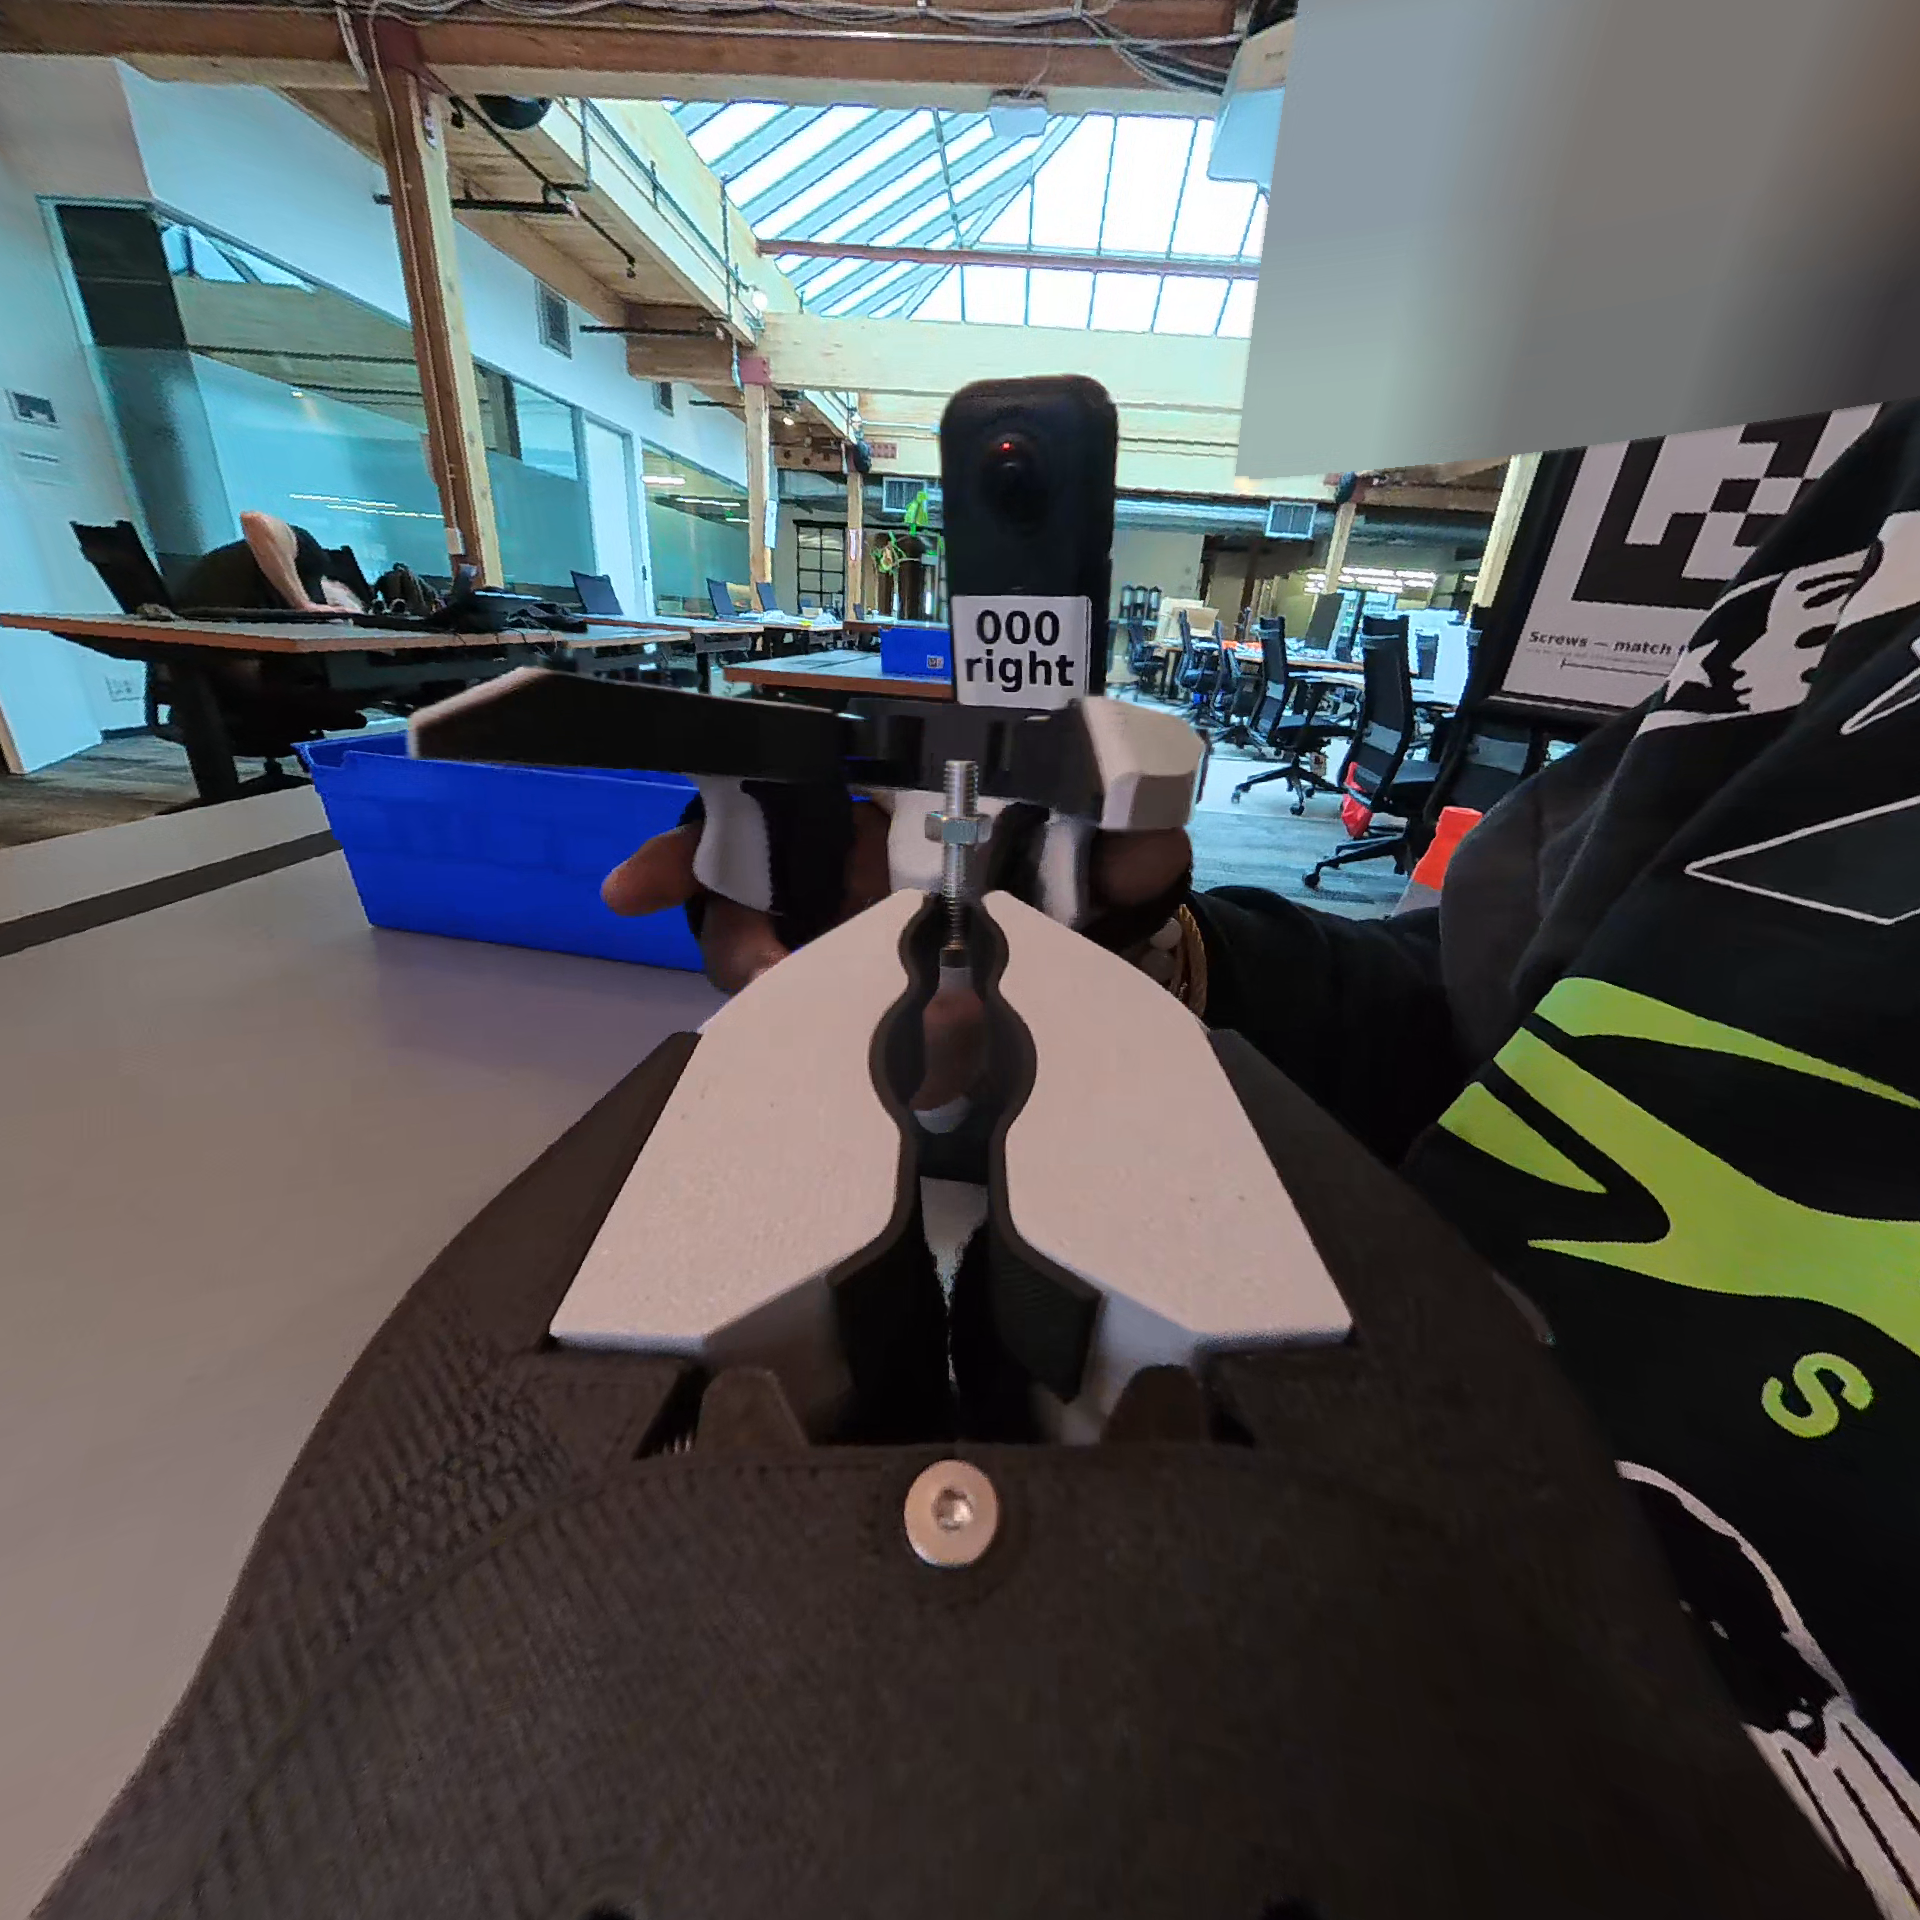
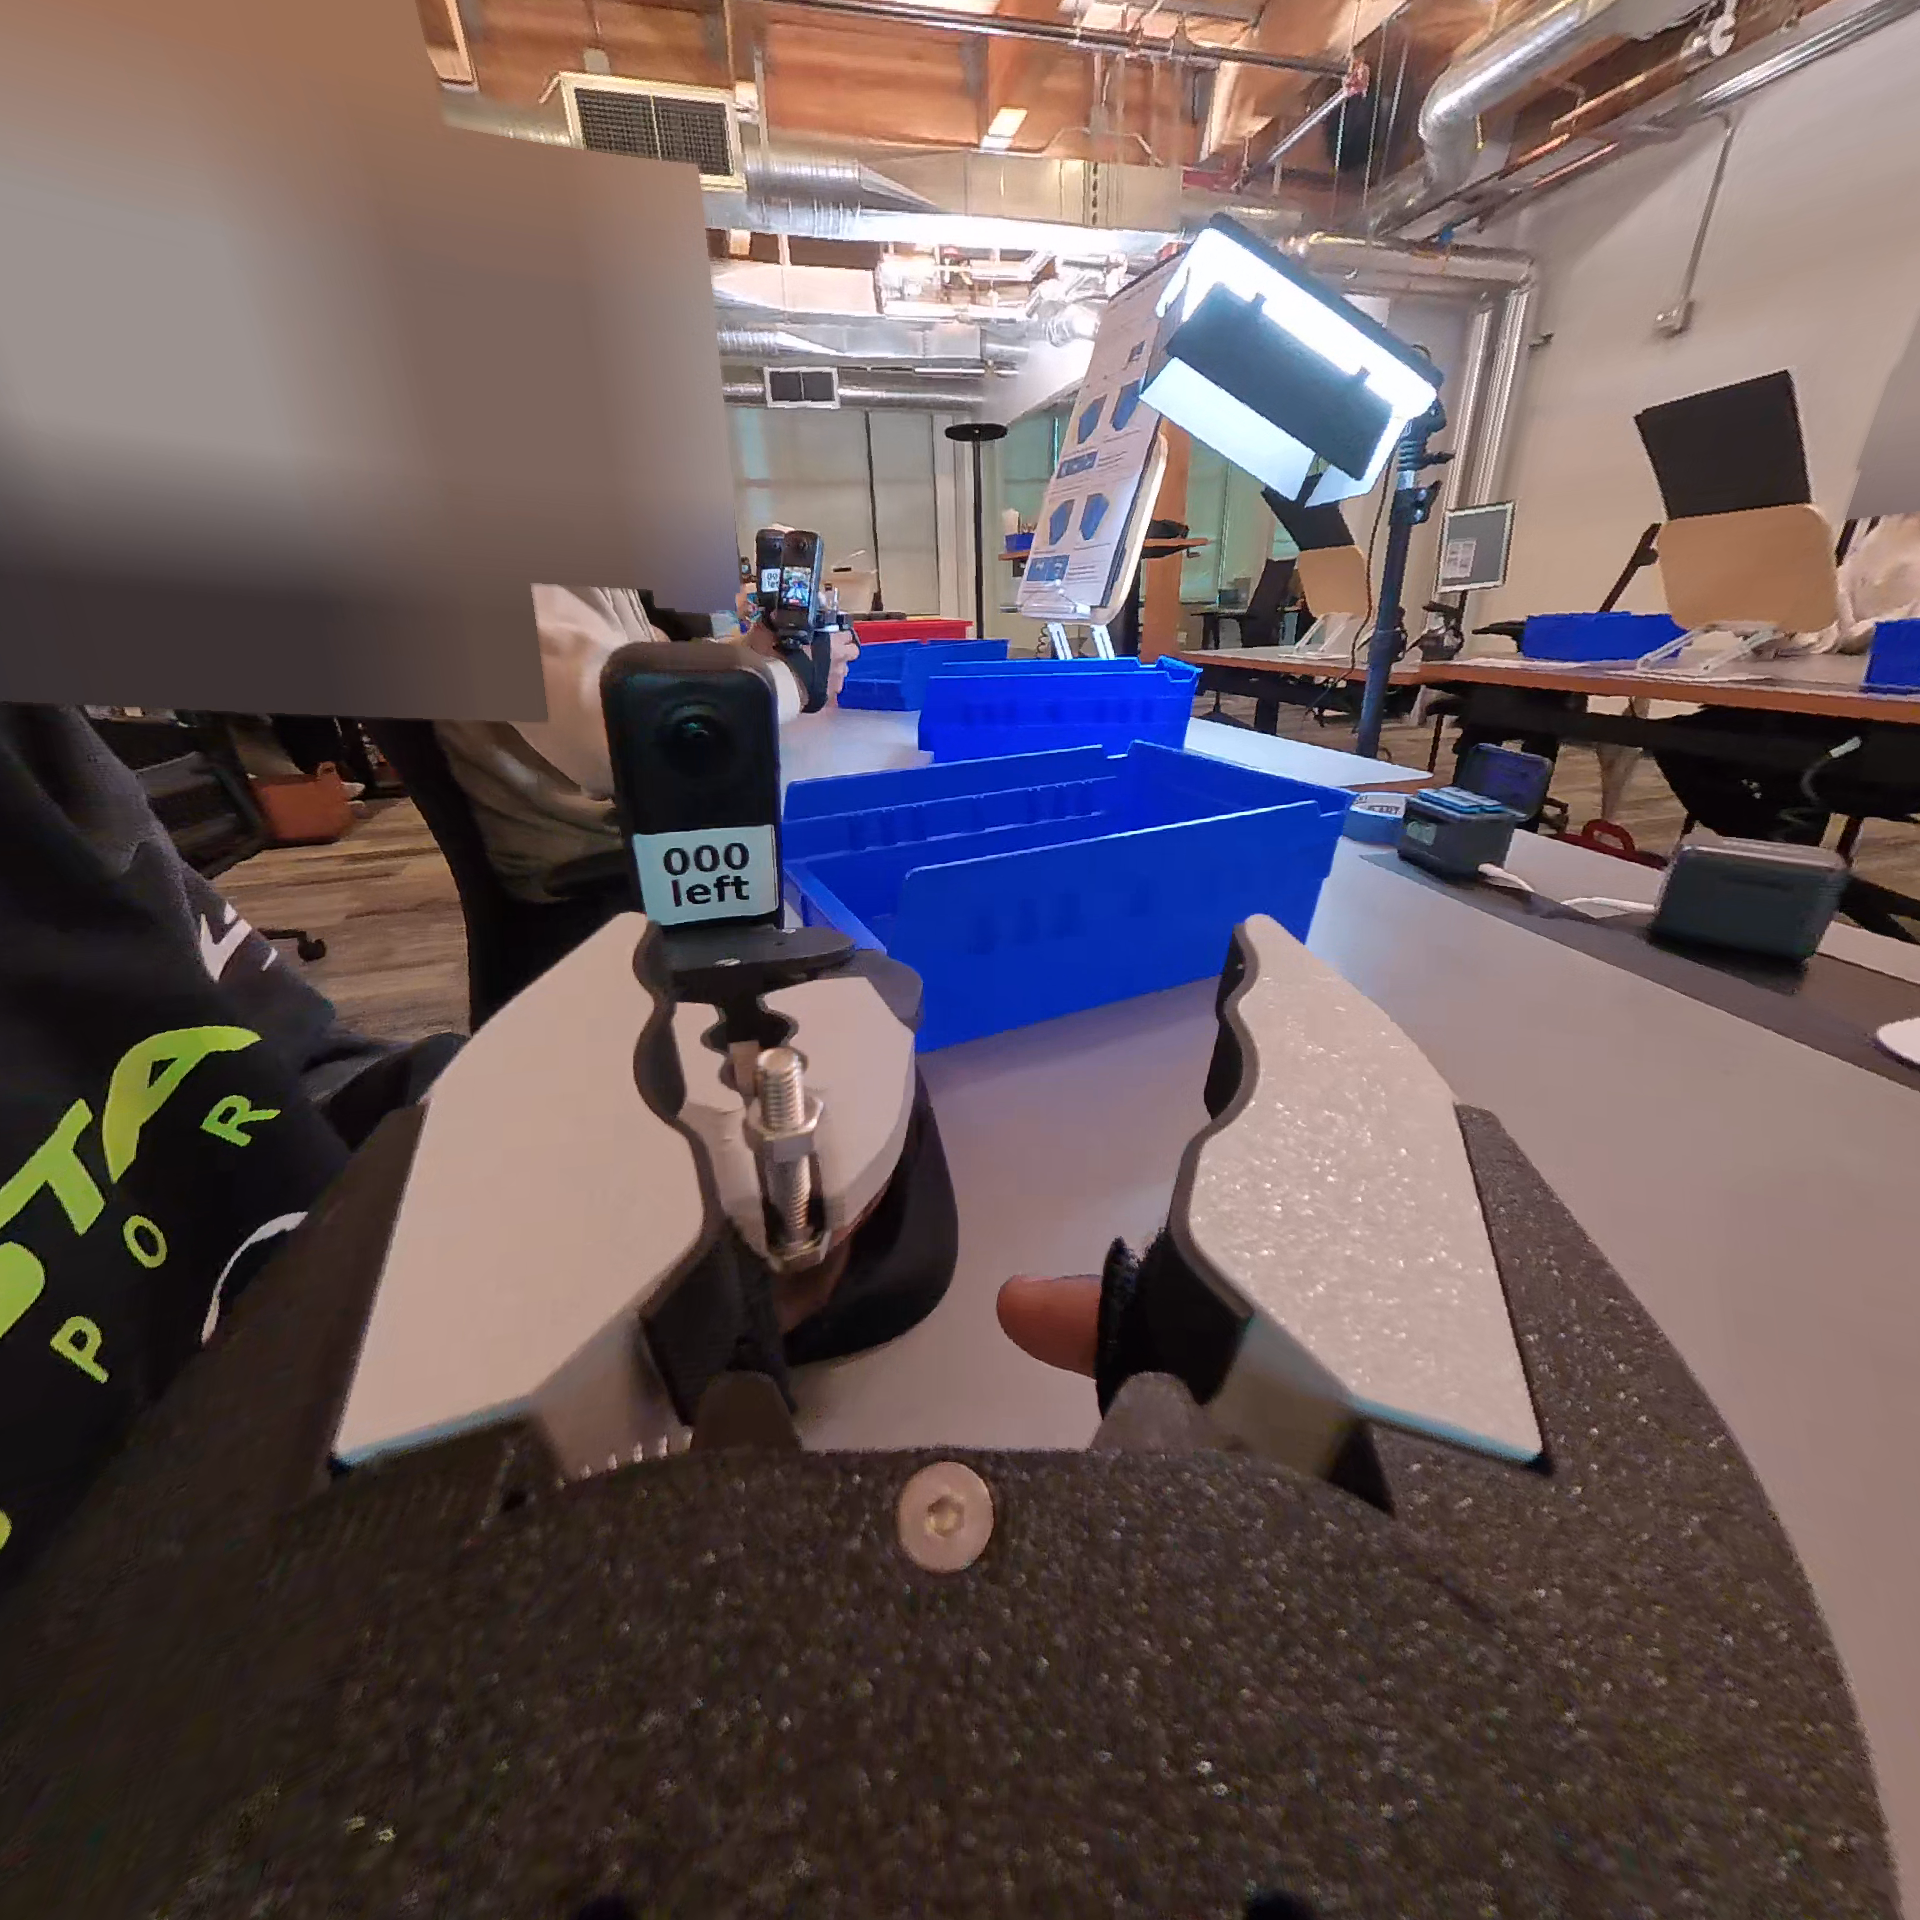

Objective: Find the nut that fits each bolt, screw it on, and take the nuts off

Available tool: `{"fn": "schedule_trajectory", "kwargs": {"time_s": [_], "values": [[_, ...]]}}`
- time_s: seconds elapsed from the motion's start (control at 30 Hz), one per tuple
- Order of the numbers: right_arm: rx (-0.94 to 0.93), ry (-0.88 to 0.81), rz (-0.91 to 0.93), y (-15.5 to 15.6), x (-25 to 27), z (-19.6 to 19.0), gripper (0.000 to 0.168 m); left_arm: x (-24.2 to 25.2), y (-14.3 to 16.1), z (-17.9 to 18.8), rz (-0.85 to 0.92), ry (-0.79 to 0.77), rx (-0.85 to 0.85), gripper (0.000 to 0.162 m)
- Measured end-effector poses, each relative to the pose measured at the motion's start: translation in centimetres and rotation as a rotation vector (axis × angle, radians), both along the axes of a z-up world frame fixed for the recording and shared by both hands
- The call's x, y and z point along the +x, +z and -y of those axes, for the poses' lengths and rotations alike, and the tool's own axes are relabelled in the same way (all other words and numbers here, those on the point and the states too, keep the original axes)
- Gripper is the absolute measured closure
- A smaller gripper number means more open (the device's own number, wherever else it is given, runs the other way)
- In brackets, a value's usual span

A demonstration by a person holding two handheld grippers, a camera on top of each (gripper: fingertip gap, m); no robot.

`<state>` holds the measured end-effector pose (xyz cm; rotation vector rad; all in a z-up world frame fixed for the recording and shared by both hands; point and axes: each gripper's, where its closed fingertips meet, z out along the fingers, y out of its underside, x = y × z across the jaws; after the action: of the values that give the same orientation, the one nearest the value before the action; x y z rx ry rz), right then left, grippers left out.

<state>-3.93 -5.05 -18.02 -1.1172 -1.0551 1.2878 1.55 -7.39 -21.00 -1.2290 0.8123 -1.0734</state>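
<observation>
A nut (image 1: 957,827) is threaded partway down the bolt (image 1: 954,883) clenched by the left gripper (image 1: 951,925); the right gripper (image 2: 935,1174) is spread wide, and removal seems left.

The bolt's (image 1: 958,831) lower end was hidden between the left gripper's (image 1: 954,914) closed fingertips. The blue bin's (image 1: 499,831) right end sat behind the other gripper (image 1: 821,748).

looks like a big open-plan office doubling as a lab space. exposed wooden beams (image 1: 416,343) and a skylight (image 1: 1039,229) up top, rows of desks (image 1: 312,634) and office chairs (image 1: 1382,707) mid-frame, silver ducts (image 2: 1507,73) upper right, a studio light panel (image 2: 1288,374) and blue bins (image 2: 1060,862) in the centre.
</observation>
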Motion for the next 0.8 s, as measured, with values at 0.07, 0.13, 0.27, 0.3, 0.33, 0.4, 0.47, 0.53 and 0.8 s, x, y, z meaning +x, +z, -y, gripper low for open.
{"fn": "schedule_trajectory", "kwargs": {"time_s": [0.07,0.13,0.27,0.3,0.33,0.4,0.47,0.53,0.8], "values": [[-0.003,0.005,0.017,-0.4,-0.3,0.1,0.068,0.1,0.0,0.2,-0.007,-0.009,0.007,0.157],[-0.001,0.002,0.034,-0.7,-0.3,0.0,0.07,0.2,0.0,0.4,-0.01,-0.019,0.015,0.157],[0.011,0.001,0.051,-1.1,-0.1,-0.1,0.071,0.4,-0.1,0.6,-0.019,-0.035,0.02,0.157],[0.015,0.003,0.055,-1.2,0.0,0.0,0.071,0.4,-0.2,0.7,-0.023,-0.04,0.019,0.157],[0.021,0.006,0.058,-1.2,0.1,0.1,0.071,0.5,-0.2,0.7,-0.027,-0.044,0.02,0.157],[0.037,0.011,0.066,-1.3,0.2,0.2,0.071,0.6,-0.3,0.9,-0.034,-0.054,0.022,0.157],[0.052,0.012,0.07,-1.3,0.5,0.4,0.071,0.6,-0.3,1.0,-0.035,-0.059,0.022,0.157],[0.054,0.005,0.06,-1.1,0.9,0.2,0.073,0.5,-0.1,1.0,-0.017,-0.065,0.019,0.157],[0.05,-0.028,0.051,-1.0,2.5,-0.6,0.073,0.1,0.2,0.9,0.013,-0.063,0.011,0.157]]}}
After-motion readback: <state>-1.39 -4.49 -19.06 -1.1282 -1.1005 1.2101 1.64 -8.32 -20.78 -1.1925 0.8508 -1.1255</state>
